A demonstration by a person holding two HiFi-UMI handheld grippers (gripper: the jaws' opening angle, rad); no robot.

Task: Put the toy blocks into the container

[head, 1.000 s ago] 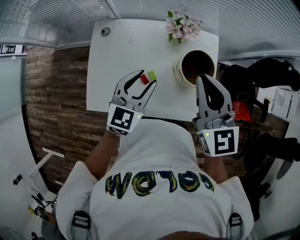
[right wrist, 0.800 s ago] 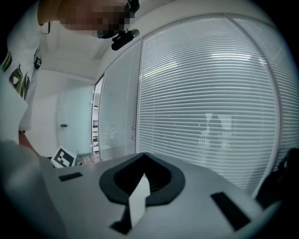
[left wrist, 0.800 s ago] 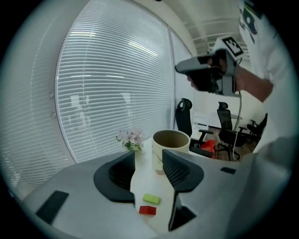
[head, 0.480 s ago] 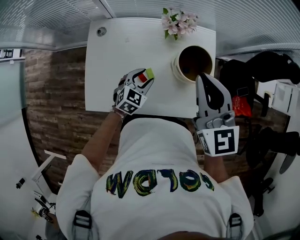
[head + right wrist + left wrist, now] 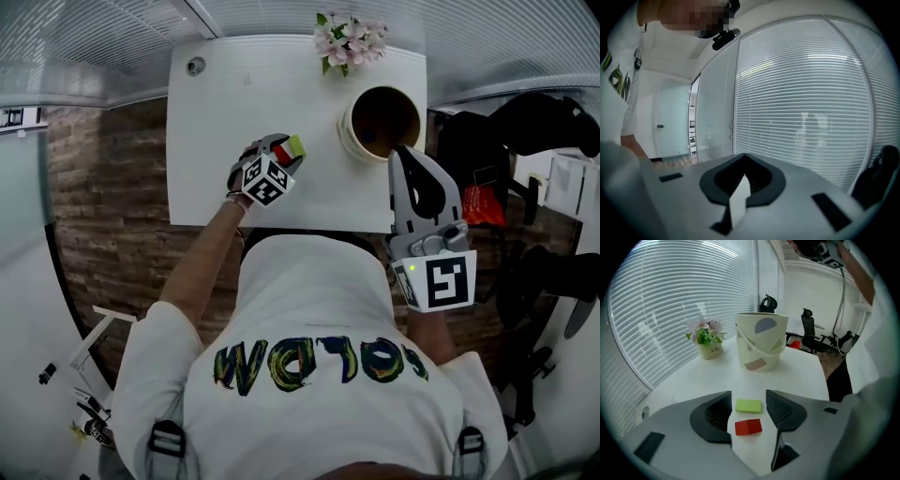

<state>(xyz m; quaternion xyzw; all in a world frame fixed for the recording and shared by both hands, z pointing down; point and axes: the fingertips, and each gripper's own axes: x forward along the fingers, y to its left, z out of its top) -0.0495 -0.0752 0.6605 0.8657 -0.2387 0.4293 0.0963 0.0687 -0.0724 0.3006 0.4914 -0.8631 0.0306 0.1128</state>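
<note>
A red block (image 5: 748, 427) and a green block (image 5: 748, 405) lie flat on the white table (image 5: 797, 376), the green one farther away. My left gripper (image 5: 749, 395) is lowered around both, and its jaws are opening. The pads stand clear of the blocks on either side. From the head view, the left gripper (image 5: 284, 151) covers most of the red block (image 5: 280, 155), while the green block (image 5: 296, 145) shows at its tip. The cream container (image 5: 380, 122) stands to the right, empty as far as I can see. My right gripper (image 5: 402, 152) is shut on nothing beside the container, pointing at the blinds.
A small pot of pink flowers (image 5: 347, 42) stands at the table's far edge behind the container (image 5: 761, 341). A round grommet (image 5: 195, 66) sits in the far left corner. Office chairs (image 5: 811, 331) stand beyond the table's right side.
My left gripper has moved forward and tipped down over the red and green blocks, which now lie between its jaws. The right gripper has held still.
</note>
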